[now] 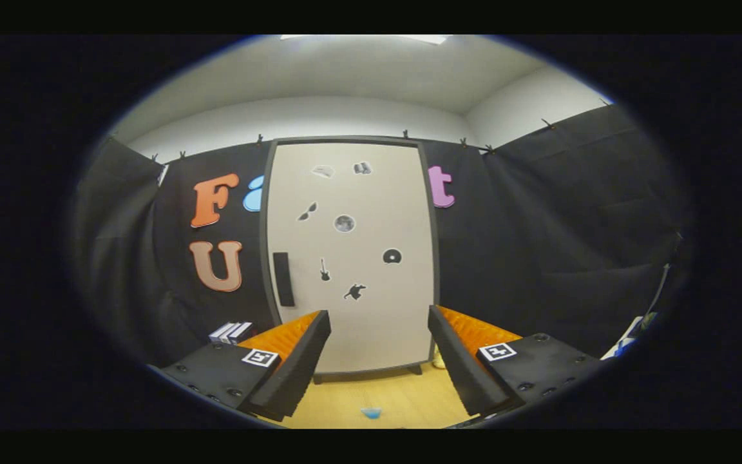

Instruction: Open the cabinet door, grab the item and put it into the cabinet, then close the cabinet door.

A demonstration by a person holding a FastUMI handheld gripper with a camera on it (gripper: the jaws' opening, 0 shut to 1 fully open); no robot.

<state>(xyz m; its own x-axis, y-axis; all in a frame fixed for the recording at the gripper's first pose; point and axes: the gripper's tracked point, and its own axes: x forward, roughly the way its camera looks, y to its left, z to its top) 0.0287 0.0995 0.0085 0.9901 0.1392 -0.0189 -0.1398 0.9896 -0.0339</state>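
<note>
Two fingers of our gripper (379, 361) gape wide, holding nothing. We face the shut pale cabinet door (351, 258); its upright dark bar handle (283, 278) lies ahead-left, near that edge.

Ceiling light panel (363, 38) glowing overhead, throwing even, soft light downward. Pale cabinet door (351, 258) reading bright, no glare. Black cloth wall (538, 245) soaking up light, folds barely showing. Fisheye bending straight lines: door frame bowing outward, ceiling edge curving. Picture darkening toward rim, faint blue fringe there. Overall soft, low detail; door stickers blurry. Gripper (379, 351) fingers (294, 361) spread apart, nothing between, reasonably sharp. Worktop (384, 393) evenly lit.
</note>
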